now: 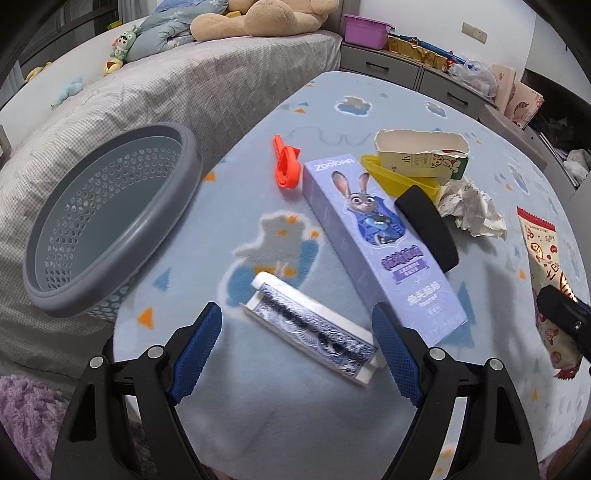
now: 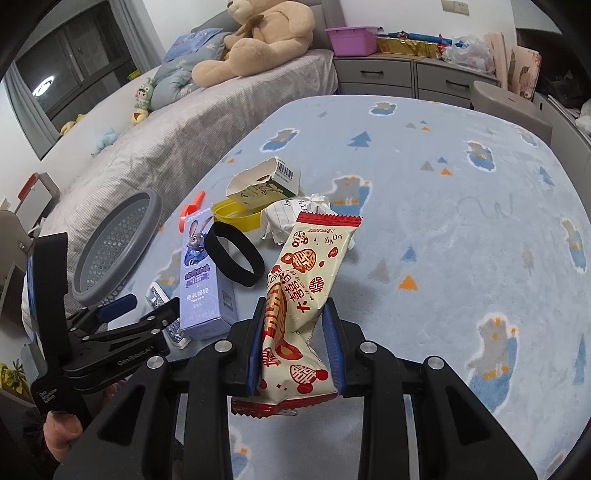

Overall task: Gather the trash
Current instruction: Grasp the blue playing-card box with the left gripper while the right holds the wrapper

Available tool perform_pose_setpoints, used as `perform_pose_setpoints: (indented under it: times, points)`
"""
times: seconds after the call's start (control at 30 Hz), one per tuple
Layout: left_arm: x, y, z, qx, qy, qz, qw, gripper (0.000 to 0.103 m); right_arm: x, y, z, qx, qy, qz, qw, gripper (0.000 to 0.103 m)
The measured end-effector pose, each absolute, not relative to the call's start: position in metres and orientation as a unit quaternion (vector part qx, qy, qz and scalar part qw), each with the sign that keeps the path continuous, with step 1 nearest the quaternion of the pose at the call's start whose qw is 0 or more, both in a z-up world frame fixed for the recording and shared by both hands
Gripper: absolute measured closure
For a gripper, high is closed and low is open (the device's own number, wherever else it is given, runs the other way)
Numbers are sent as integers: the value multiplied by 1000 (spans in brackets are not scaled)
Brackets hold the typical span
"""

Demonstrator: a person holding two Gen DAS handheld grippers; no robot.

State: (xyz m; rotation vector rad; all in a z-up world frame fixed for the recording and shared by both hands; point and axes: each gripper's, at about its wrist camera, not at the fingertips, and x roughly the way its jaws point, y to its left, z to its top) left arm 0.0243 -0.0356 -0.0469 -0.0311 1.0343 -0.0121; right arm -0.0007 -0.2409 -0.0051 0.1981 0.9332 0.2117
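Note:
My left gripper [image 1: 295, 325] is open, its blue pads either side of a small white box with a blue patterned face [image 1: 314, 328] lying on the blanket. My right gripper [image 2: 295, 314] is shut on a cream and red snack wrapper [image 2: 306, 277], which also shows at the right edge of the left wrist view [image 1: 546, 266]. A grey perforated basket [image 1: 110, 218] stands at the left, empty. Nearby lie a purple Zootopia box [image 1: 373, 236], a black band [image 1: 428, 225], crumpled paper [image 1: 472, 210], a torn carton [image 1: 421, 155], a yellow lid [image 1: 399, 177] and an orange clip [image 1: 286, 166].
The items lie on a light blue patterned blanket [image 2: 461, 221]. A grey bed [image 1: 166, 92] with a teddy bear [image 2: 266, 33] and soft toys runs along the left. Grey drawers [image 2: 406, 77] with a purple bin [image 2: 354, 38] stand at the back.

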Motion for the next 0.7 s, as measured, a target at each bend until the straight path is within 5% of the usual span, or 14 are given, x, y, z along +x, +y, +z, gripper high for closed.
perform_pose_setpoints:
  times: [0.7]
  points:
    - [13,-12,-57,-20,512,32,858,23,-3,-242,-1,95,442,105,886,74]
